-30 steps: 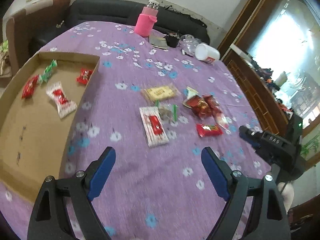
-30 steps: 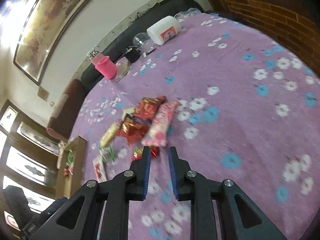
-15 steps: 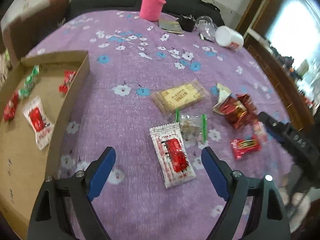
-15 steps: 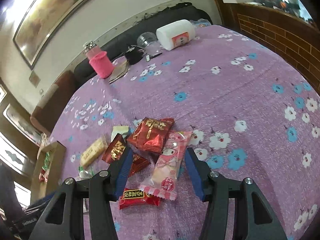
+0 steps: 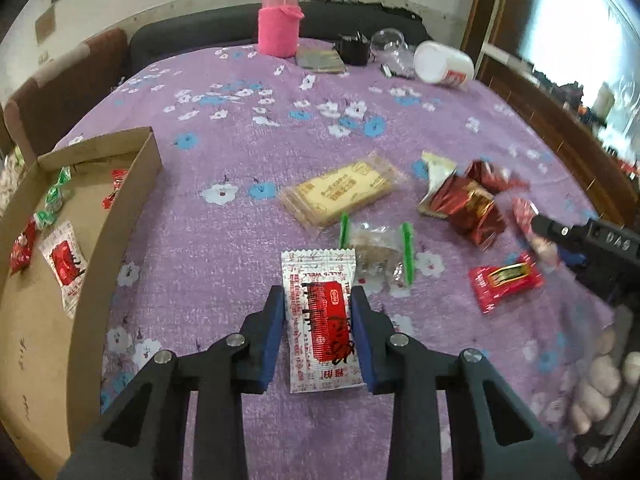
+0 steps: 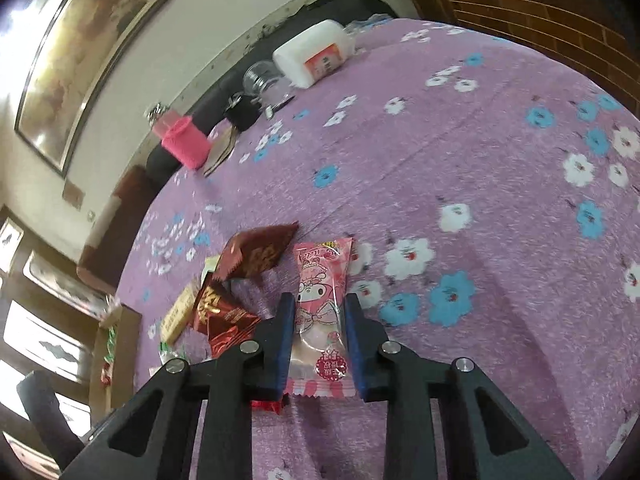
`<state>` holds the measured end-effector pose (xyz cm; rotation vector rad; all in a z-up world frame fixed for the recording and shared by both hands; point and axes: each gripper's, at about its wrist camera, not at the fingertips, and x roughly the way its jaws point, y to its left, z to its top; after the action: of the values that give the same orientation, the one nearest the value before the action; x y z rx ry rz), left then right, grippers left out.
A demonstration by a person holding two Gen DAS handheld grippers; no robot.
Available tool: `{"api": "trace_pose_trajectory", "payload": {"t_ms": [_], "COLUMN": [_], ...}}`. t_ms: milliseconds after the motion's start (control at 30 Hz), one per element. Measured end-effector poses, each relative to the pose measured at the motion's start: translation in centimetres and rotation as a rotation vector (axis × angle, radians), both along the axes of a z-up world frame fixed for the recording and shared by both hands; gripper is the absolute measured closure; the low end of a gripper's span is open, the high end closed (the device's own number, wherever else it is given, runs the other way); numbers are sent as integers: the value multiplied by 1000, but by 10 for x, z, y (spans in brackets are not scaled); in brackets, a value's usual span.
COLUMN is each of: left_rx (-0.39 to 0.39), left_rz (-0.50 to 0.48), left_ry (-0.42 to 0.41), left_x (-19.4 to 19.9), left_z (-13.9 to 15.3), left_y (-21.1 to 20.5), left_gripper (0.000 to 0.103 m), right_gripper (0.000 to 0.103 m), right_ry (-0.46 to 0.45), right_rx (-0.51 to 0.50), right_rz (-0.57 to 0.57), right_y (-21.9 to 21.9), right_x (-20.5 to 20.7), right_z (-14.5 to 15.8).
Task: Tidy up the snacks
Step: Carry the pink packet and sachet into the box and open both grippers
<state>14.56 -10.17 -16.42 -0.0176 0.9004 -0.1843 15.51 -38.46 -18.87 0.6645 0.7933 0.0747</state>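
"DAS" on right gripper (image 5: 608,240).

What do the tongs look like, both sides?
Both alike: the left tongs and right tongs have matte black triangulated frames with cut-outs, silver round bolts at the joints, and flat blue pads inside each finger. White lettering marks the right one's body. No cables visible.

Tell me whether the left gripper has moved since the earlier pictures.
Yes. The left gripper has come forward and down toward the snacks, away from the cardboard box. Its jaws have just been closing and now pinch the white-and-red packet.
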Motion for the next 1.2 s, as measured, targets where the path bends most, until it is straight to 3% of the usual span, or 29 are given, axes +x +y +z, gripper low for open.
{"api": "trace_pose_trajectory", "payload": {"t_ms": [200, 333, 533, 800, 1200], "left_rx": [-85, -146, -175, -198, -109], "left_rz": [4, 4, 5, 38, 180], "left_ry": [-41, -77, -121, -177, -193], "left_x": [-23, -47, -73, -102, -100], "left_z": [26, 44, 63, 80, 87], "left_y": [11, 28, 59, 107, 197], "left_gripper": [72, 72, 72, 72, 71], "right_gripper": [78, 78, 78, 77, 77], "right_ry": [-50, -68, -73, -125, -177], "right_rx": [71, 14, -62, -138, -125], "right_rz": [-47, -59, -78, 28, 306], "right_y": [-15, -10, -1, 41, 166], "right_x": [-9, -12, -36, -83, -81], "right_z": [4, 8, 22, 67, 100]}}
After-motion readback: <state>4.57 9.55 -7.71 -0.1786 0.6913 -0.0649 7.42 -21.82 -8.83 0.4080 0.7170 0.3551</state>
